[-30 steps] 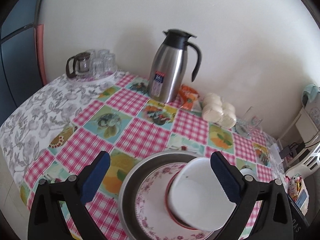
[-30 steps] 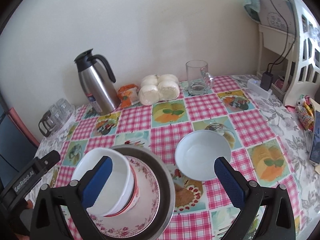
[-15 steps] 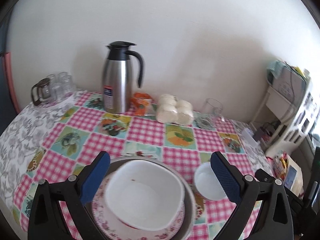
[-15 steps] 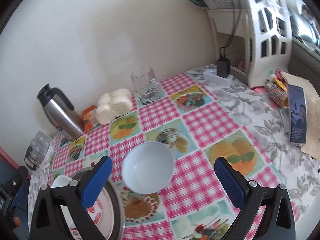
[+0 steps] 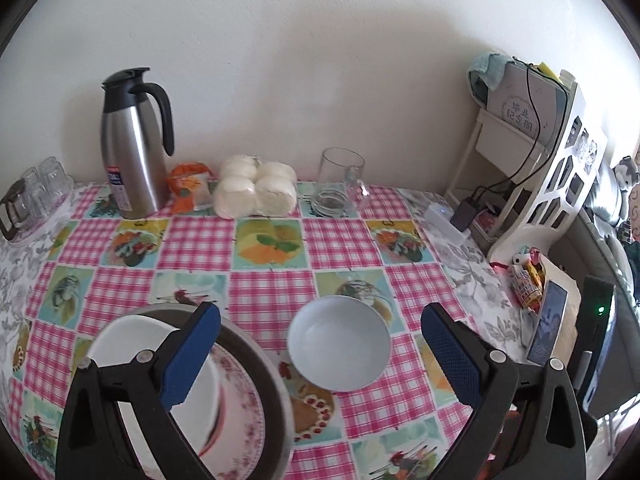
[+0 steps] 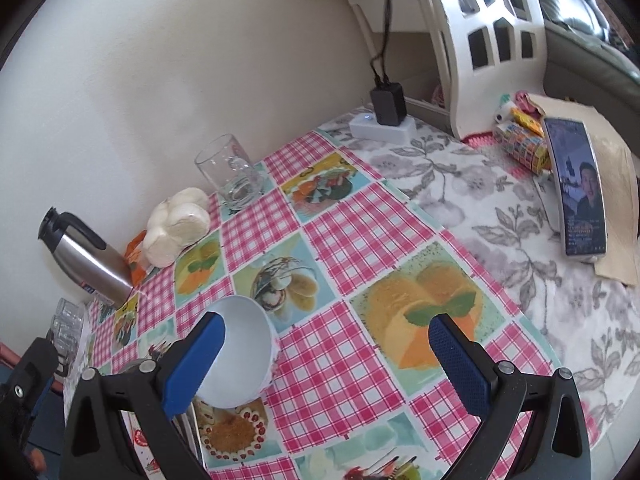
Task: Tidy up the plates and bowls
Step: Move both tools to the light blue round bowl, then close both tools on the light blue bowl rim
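Observation:
A small white bowl [image 5: 339,343] sits on the checked tablecloth, between my left gripper's open fingers and just beyond them; the left gripper [image 5: 320,354] is empty. To its left a metal tray [image 5: 272,400] holds a pink floral plate [image 5: 240,420] with a larger white bowl [image 5: 132,344] on it, partly hidden by my left finger. In the right wrist view the small white bowl [image 6: 240,356] lies behind the left finger of my right gripper [image 6: 326,364], which is open and empty over the cloth.
At the back by the wall stand a steel thermos jug [image 5: 132,144], an orange packet [image 5: 188,184], a bag of white buns [image 5: 256,192] and a glass mug [image 5: 340,180]. A glass set [image 5: 32,196] stands far left. A phone [image 6: 580,184], snacks and a charger [image 6: 386,116] lie right.
Both wrist views have swung to the right. The small white bowl now sits between my left gripper's fingers. The right gripper has moved right past it. Both stay open.

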`<state>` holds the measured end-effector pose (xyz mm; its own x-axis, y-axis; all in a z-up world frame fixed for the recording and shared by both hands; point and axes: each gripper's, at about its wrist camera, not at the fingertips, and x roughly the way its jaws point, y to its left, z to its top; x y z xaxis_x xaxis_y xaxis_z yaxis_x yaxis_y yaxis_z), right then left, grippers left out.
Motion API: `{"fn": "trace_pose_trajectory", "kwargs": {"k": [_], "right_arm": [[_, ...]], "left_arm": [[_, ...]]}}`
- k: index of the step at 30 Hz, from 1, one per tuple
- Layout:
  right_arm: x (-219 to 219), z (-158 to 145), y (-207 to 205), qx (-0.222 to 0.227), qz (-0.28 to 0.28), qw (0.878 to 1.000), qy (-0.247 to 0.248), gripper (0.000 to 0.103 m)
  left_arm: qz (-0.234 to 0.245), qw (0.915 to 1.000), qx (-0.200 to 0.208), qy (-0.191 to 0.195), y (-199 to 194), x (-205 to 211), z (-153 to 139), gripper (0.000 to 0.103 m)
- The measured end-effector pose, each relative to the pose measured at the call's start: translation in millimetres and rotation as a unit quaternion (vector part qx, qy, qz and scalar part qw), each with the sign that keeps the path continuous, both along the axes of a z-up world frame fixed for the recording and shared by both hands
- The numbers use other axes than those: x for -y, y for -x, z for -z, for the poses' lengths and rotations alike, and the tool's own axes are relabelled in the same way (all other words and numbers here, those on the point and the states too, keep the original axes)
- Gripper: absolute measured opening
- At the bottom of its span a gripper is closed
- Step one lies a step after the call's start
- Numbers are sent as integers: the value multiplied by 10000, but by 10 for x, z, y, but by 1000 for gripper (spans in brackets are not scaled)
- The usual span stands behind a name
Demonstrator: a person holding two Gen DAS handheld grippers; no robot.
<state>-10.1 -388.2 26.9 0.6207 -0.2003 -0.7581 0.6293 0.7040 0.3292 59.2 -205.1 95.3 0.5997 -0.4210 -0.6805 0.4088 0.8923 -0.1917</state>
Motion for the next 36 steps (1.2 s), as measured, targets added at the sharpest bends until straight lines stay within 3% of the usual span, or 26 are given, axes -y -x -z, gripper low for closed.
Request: {"fn": "trace_pose_trajectory", "kwargs": {"k": [6, 16, 29, 36], "right_arm": [[95, 210, -71, -154, 23, 9996, -222, 103], [84, 503, -237, -338, -114, 9981, -506, 102], [-23, 695, -393, -314, -373, 9957, -786, 78], [-78, 722, -450, -222, -520, 9946, -873, 65]], "left_arm": [[126, 9992, -209, -303, -120, 264, 229, 100], [207, 9974, -551, -420, -325, 442, 542, 100], [115, 9948, -845, -562, -499, 435, 810, 82], [35, 9946, -880, -554, -539, 401, 861, 79]]}}
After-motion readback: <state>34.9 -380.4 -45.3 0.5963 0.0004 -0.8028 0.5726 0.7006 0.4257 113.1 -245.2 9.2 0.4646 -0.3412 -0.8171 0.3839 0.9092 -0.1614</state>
